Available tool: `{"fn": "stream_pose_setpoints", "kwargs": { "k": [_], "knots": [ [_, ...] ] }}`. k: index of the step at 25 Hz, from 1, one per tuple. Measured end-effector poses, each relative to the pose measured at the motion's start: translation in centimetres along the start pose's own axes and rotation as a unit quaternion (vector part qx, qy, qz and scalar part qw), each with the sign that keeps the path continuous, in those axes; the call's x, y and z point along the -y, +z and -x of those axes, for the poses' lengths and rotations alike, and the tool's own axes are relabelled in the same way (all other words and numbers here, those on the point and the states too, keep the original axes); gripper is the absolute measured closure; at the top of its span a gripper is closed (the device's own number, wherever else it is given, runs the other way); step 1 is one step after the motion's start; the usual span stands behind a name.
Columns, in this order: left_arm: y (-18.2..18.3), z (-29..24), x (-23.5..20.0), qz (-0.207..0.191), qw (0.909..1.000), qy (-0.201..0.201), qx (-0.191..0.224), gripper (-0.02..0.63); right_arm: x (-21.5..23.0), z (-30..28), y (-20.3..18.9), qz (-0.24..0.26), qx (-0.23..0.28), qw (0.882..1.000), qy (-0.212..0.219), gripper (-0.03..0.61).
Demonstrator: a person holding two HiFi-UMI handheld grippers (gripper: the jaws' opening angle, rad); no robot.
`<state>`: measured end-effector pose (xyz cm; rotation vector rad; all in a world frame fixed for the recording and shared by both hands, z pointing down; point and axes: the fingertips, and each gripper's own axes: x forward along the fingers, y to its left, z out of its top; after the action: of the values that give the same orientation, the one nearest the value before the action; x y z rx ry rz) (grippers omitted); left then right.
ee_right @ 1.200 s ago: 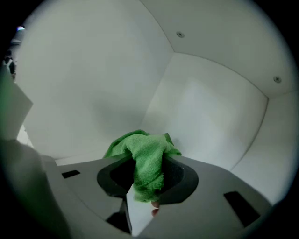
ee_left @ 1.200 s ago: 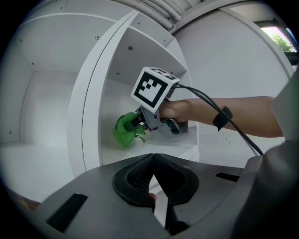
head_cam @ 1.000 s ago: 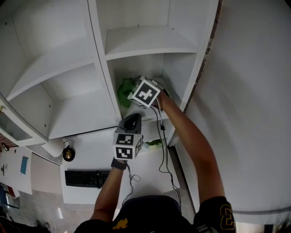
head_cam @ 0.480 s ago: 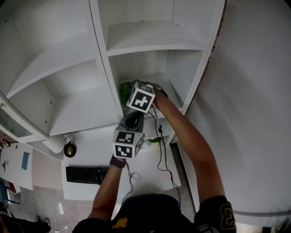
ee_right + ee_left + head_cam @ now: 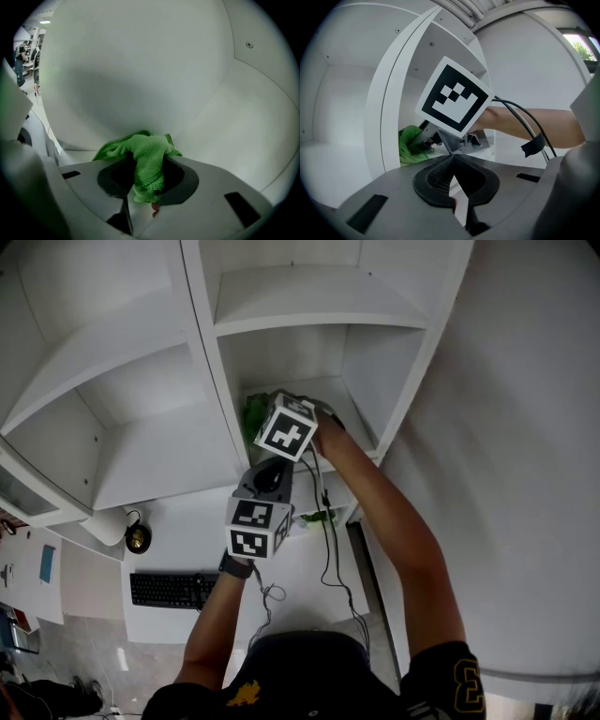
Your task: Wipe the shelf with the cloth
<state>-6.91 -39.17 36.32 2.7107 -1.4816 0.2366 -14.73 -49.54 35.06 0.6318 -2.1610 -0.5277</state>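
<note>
A person reaches a right gripper (image 5: 147, 187) into a compartment of a white shelf (image 5: 333, 404), the jaws closed tight on a green cloth (image 5: 140, 145). A fold of the cloth is pinched between the jaws and the rest bunches out ahead of them, toward the compartment's pale inner wall. In the head view the cloth sits at the left of the compartment, just beside the upright divider (image 5: 217, 399). The left gripper (image 5: 455, 180) hangs outside the shelf, below the right one, its jaws pressed together with nothing between them. Beneath both arms lies a white tabletop (image 5: 197, 540) carrying a black keyboard (image 5: 171, 589).
</note>
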Motion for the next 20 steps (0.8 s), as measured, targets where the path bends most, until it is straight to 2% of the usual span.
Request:
{"fn": "stream_pose_setpoints", "kwargs": {
  "k": [20],
  "knots": [
    [0.0,0.1,0.0,0.0,0.9999,-0.011,-0.001,0.597,1.0,0.7,-1.5,-0.022,-0.013,0.999,-0.022,0.463]
  ]
}}
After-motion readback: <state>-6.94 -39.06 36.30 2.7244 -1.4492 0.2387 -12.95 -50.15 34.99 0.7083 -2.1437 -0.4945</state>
